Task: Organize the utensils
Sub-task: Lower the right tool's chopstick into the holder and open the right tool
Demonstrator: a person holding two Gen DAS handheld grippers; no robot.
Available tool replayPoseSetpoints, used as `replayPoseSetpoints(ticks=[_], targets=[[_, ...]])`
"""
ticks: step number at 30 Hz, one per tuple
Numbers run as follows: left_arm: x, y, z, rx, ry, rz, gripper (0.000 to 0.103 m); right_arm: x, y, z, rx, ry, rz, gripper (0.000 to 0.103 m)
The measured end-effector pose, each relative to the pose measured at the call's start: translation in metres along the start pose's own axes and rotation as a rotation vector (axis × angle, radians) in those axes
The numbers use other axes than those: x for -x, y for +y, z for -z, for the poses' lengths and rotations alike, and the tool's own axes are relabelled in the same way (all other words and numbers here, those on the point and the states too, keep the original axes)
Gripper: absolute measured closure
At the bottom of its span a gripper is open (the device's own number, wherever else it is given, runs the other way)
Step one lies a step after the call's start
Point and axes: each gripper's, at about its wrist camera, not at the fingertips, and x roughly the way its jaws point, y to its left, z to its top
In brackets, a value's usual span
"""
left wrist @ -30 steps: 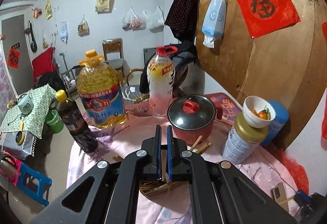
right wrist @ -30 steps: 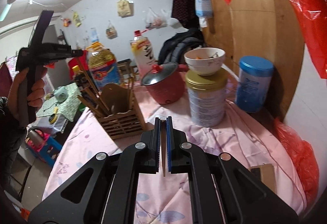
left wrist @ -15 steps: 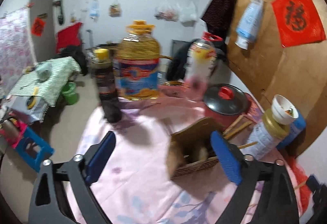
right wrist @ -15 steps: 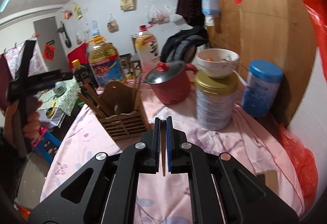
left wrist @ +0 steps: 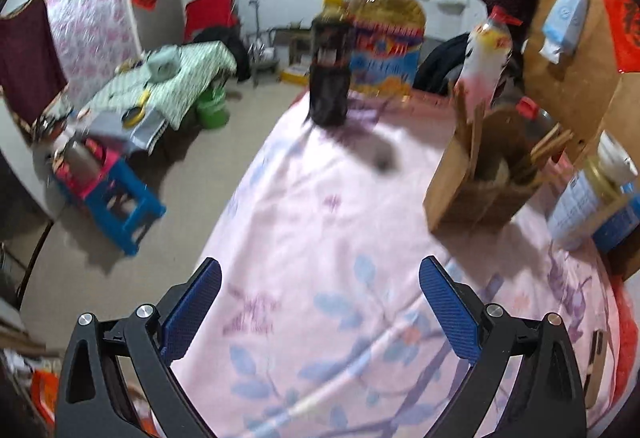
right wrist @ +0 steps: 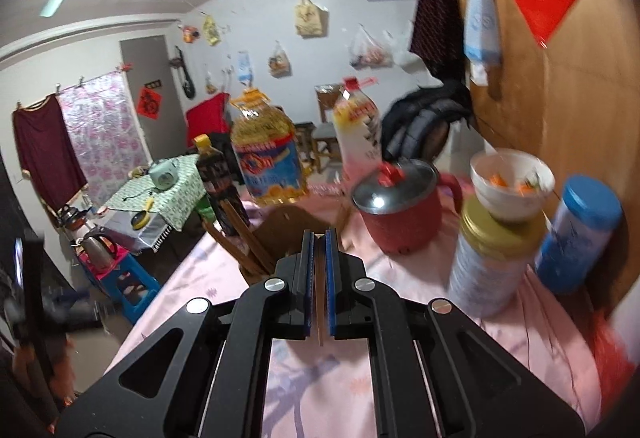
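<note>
left claw (left wrist: 320, 312): jaws spread wide, nothing between them, only pink floral tablecloth (left wrist: 320, 238) below
right claw (right wrist: 319, 278): jaws pinched on a thin wooden chopstick (right wrist: 319, 302), stick runs lengthwise in the gap, lower end pokes out behind the pads
utensil holder (left wrist: 480, 182): wooden box, standing on the table at 2 o'clock from the left claw, well apart; in right wrist view it sits just past the right claw tips, partly hidden by them
chopsticks in holder (left wrist: 548, 150): bundle leaning out toward the right side of the box, blurred; more sticks (right wrist: 248, 238) lean out at 10 o'clock of the right claw
dark sauce bottle (left wrist: 330, 78): 12 o'clock, far edge of table, yellow cap
oil jug (right wrist: 266, 154): just behind the sauce bottle
red pot (right wrist: 400, 206): glass lid, 1 o'clock of right claw
tin can (right wrist: 488, 262): gold lid, white bowl (right wrist: 512, 184) on top, 2 o'clock
blue-lid canister (right wrist: 576, 234): just beside the tin, against wooden board
person's hand (right wrist: 44, 358): 9 o'clock in right wrist view, gripping the left claw handle, blurred
</note>
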Motion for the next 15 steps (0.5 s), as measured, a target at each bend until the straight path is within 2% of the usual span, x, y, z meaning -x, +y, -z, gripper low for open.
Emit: replayPoseSetpoints(ticks=[6,9,13,15], targets=[[0.009,0.002,0.032,0.031,0.038,-0.038,0.006,-0.024,0.011,-0.042,0.040,-0.063,-0.063,0.096],[0.012,0.006,0.043,0.052,0.049,-0.069,0.006,-0.039,0.017,-0.052,0.058,-0.072,-0.073,0.096],[0.015,0.016,0.054,0.081,0.076,-0.121,0.006,-0.069,0.021,-0.049,0.079,-0.049,-0.066,0.096],[0.016,0.021,0.059,0.095,0.089,-0.141,0.006,-0.091,0.020,-0.038,0.089,0.016,-0.045,0.093]])
